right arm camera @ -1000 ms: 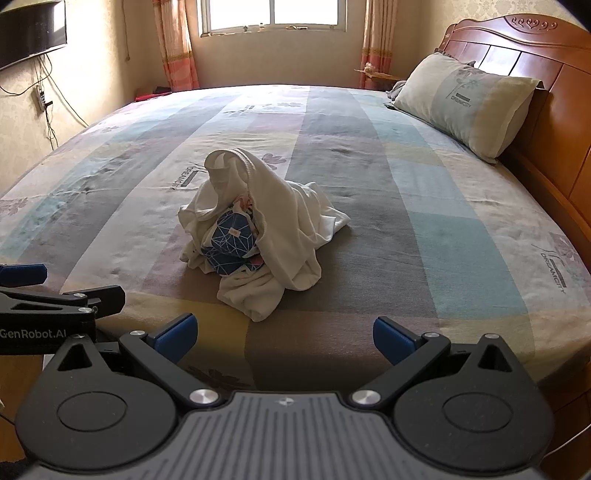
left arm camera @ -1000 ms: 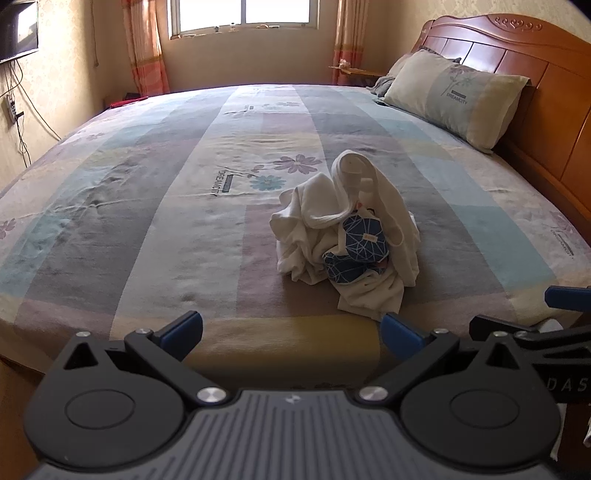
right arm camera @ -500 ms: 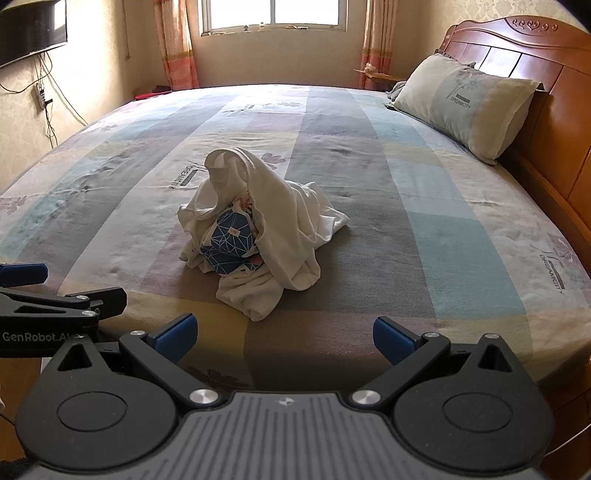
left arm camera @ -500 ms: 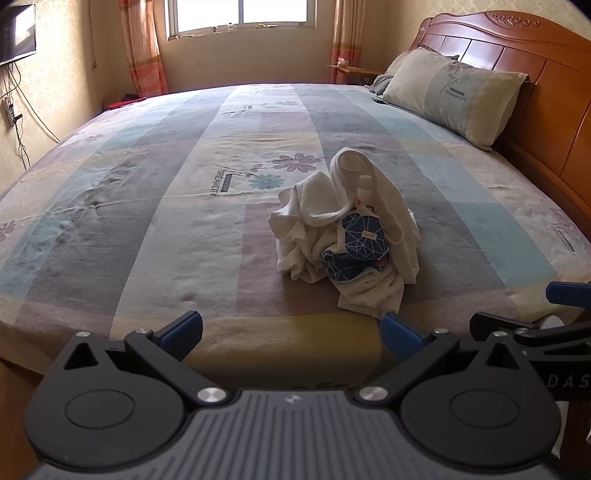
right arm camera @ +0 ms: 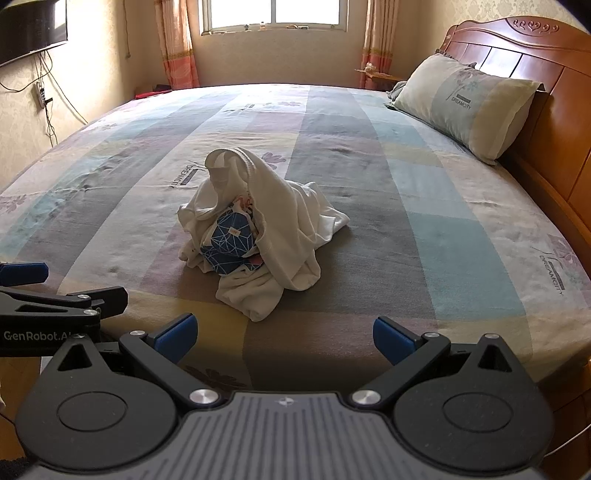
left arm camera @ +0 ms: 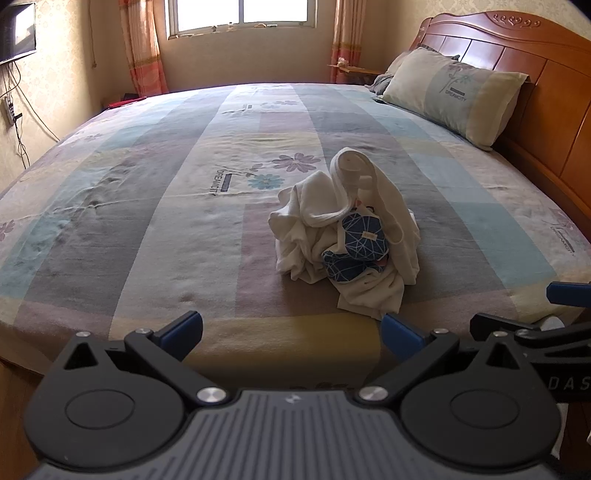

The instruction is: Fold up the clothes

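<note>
Both grippers, left and right, gape empty; bedsheet reads DREAMCITY, crumpled garment unfolded

Crumpled white garment with a blue geometric-patterned patch lies on the patchwork-printed bedsheet, near the bed's front edge. Pale rectangular pillow far right, against the carved wooden headboard. Curtained window behind.

I have eased my left gripper a little nearer the bed; the crumpled white garment sits slightly higher in its view, my right one barely drifting.
</note>
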The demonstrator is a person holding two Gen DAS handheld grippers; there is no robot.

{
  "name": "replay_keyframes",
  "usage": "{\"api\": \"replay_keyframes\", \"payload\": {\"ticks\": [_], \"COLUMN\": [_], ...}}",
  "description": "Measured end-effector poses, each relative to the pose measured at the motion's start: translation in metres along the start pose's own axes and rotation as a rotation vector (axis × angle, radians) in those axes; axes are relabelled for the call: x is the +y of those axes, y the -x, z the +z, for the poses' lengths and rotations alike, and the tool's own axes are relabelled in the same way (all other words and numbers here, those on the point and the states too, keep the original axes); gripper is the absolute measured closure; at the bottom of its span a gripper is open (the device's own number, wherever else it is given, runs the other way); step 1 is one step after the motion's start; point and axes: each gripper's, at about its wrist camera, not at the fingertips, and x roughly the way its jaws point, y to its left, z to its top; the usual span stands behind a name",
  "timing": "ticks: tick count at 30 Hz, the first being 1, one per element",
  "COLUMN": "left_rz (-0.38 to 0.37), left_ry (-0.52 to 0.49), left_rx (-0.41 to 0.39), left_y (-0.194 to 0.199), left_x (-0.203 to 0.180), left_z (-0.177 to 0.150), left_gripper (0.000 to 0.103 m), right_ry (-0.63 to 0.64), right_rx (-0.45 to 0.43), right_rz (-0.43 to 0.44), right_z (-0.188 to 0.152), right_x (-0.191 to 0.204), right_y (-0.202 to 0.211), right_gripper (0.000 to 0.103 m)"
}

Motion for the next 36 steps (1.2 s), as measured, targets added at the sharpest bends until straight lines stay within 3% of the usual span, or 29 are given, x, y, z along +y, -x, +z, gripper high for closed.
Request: {"api": "replay_keyframes", "payload": {"ticks": [36], "left_rz": [-0.007], "left_ry": [0.016], "left_rx": [0.015], "left_y": [-0.021], "left_x": [0.006], "left_z": [0.000], "left_gripper": [0.001], "right_ry": [0.013], "right_rx": [0.032], "right_rz": [-0.010], "right_z": [0.004], "right_x": [0.003], "right_y": [-0.018], "right_gripper": [0.000]}}
